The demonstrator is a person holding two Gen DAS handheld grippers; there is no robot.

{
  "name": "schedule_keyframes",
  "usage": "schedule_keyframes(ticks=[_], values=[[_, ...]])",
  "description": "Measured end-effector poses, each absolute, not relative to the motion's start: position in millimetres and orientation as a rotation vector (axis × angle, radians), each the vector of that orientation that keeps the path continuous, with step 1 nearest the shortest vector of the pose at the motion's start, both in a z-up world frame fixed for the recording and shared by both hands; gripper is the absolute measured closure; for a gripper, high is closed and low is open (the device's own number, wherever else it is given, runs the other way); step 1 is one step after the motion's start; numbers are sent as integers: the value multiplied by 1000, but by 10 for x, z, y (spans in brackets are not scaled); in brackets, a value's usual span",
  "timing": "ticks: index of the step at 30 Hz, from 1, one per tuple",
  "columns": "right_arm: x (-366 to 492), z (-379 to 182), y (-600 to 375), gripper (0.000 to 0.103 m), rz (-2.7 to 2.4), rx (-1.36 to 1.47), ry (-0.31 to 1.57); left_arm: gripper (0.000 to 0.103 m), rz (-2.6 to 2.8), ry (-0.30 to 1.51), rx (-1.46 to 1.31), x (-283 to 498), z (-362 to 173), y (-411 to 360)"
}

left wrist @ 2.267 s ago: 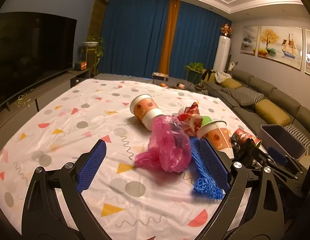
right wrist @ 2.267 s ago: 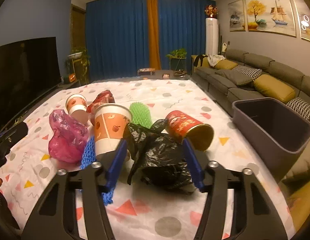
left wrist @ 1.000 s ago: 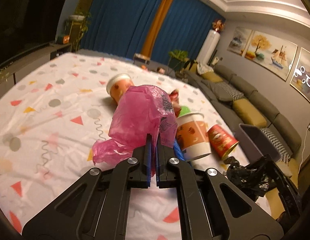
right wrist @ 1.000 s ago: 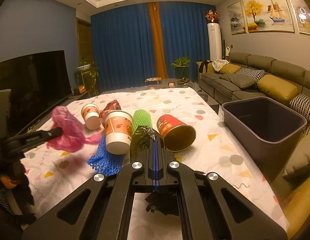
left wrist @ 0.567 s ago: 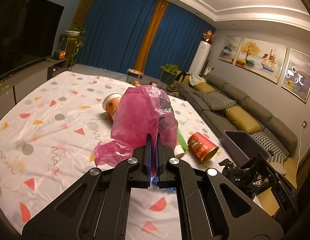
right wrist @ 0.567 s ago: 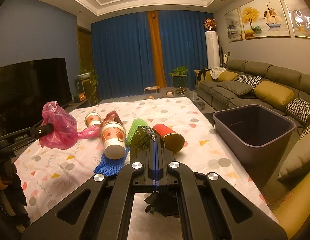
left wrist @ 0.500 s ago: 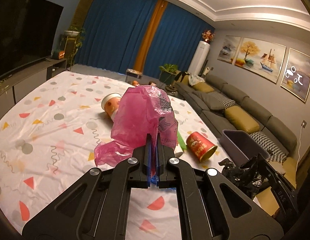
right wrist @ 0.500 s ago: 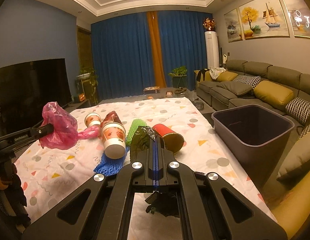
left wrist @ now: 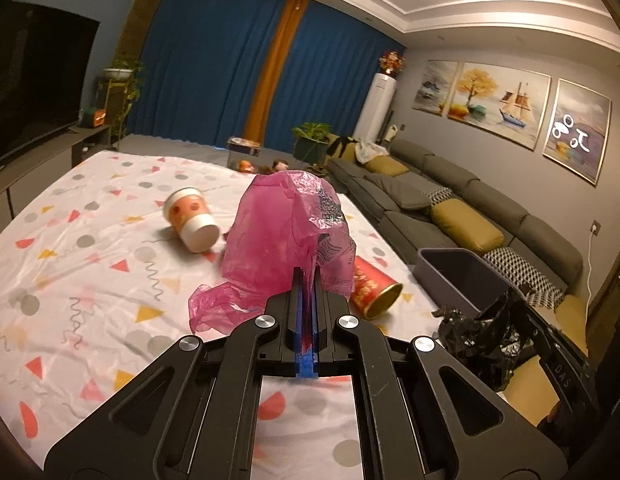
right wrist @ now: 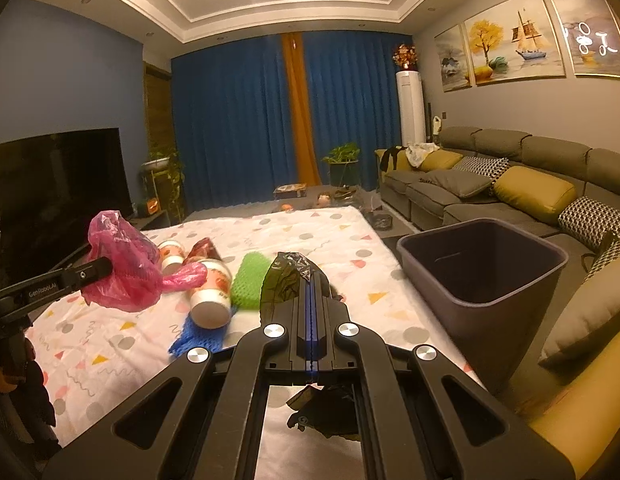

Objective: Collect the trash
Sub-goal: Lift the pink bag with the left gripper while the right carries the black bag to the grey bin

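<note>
Meanwhile, both tongs are carrying crumpled bags above a patterned sheet [left wrist: 89,264] in a lamplit living room. The left gripper [left wrist: 306,280], jaws pressed fully together, is pinching a pink plastic bag [left wrist: 285,236], which is ballooning above its fingers clear of the sheet. The right gripper [right wrist: 311,280], likewise clamped tight, is gripping a black plastic bag [right wrist: 283,280], part of it dangling beneath the frame.

In the right wrist view, a grey bin [right wrist: 482,268] is standing open at three o'clock of the right gripper, beside the sheet's edge and in front of the sofa [right wrist: 510,184]; it appears empty. At nine to ten o'clock, litter is still lying on the sheet: two paper cups [right wrist: 209,292] on their sides, a green foam net [right wrist: 249,280], a blue foam net [right wrist: 201,332] and a red wrapper [right wrist: 203,250]. A red can [left wrist: 370,288] is showing in the left wrist view, near the bin.

By all appearances the step in hand is the carry to the bin. The next move is calling for each bag to be brought over the bin's mouth before the jaws are let go; light film may cling to the pads or drift past the rim.
</note>
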State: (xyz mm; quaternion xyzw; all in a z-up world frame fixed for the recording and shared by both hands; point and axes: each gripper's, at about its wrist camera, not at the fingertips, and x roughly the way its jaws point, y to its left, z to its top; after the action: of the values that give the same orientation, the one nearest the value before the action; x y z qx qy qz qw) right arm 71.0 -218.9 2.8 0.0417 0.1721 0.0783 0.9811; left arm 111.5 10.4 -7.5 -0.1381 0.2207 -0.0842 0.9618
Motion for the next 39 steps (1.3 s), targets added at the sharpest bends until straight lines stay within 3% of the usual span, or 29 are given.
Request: schedule_keyframes(ticks=[19,39], values=[[1272,387,-3149,102,-28,118,251,101,-426,417,-182,1869,182,-1345],[1839,88,-3877,102,-140,193,307,101,-562,476,-124,2599,-90,-2520]])
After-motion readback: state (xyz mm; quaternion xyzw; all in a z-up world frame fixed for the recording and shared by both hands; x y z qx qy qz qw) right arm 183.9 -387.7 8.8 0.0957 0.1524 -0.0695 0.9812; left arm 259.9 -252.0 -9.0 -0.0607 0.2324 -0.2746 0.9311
